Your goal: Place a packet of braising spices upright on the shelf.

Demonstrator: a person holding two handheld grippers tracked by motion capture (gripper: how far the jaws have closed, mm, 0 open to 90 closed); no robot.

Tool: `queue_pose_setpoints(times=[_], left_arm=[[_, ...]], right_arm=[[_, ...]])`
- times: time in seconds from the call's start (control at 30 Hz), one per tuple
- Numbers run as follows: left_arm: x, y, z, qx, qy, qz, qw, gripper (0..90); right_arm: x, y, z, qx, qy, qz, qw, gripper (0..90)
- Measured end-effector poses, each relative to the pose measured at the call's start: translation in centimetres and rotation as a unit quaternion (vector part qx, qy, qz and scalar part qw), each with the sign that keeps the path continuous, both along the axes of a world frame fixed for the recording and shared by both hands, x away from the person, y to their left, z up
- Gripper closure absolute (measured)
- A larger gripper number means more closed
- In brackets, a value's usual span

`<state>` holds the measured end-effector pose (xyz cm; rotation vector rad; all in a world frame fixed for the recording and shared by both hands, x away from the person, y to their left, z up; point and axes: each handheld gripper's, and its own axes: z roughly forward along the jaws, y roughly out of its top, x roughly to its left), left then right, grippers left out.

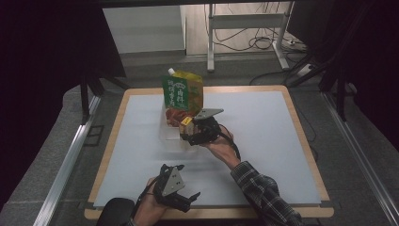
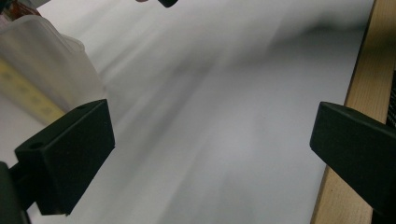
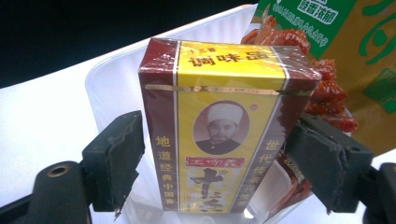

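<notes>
Black pads of the right tongs sit nearest the lens, straddling the spice box with a visible gap on each side: spread, not pinching it. Box stands in the clear plastic tray, mid-desk, just near of the green-and-yellow spout pouch.

Handling, my read: small film-wrapped carton, probably light, stiff across its narrow sides, softer on the broad printed faces. Wrap looks slick, so grip firm but don't crush. Best hold is where the pads already line up: the two narrow maroon sides, around mid-height or lower.

Orientation: long axis vertical, box upright, top panel tipped slightly toward the right gripper view. Portrait face points toward the right tongs, i.e. toward the near-right of the desk. Pouch is just beside it on the far side, also upright, spout up; whether they touch I can't tell.

Left tongs hover at the near edge of the desk, well apart from the tray, spread wide with nothing between them.
</notes>
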<state>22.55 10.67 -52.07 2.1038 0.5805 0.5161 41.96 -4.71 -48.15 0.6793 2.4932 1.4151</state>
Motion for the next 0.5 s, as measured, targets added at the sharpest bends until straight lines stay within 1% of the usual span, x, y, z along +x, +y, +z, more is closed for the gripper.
queue_pose_setpoints(times=[0.13, 0.23, 0.5], left_arm=[[-0.01, -0.03, -0.02, 0.001, 0.0, -0.001, 1.0, 0.0], [-0.03, -0.06, -0.02, 0.0, 0.0, -0.001, 1.0, 0.0], [-0.03, -0.07, -0.02, 0.0, -0.001, -0.001, 1.0, 0.0]], right_arm=[[0.01, 0.01, 0.27, 0.0, 0.004, 0.003, 1.0, 15.5], [-0.02, 0.1, 0.44, -0.004, 0.003, 0.005, 1.0, 12.6], [-0.12, 0.2, 1.0, -0.012, 0.003, 0.011, 0.9999, 9.0]])
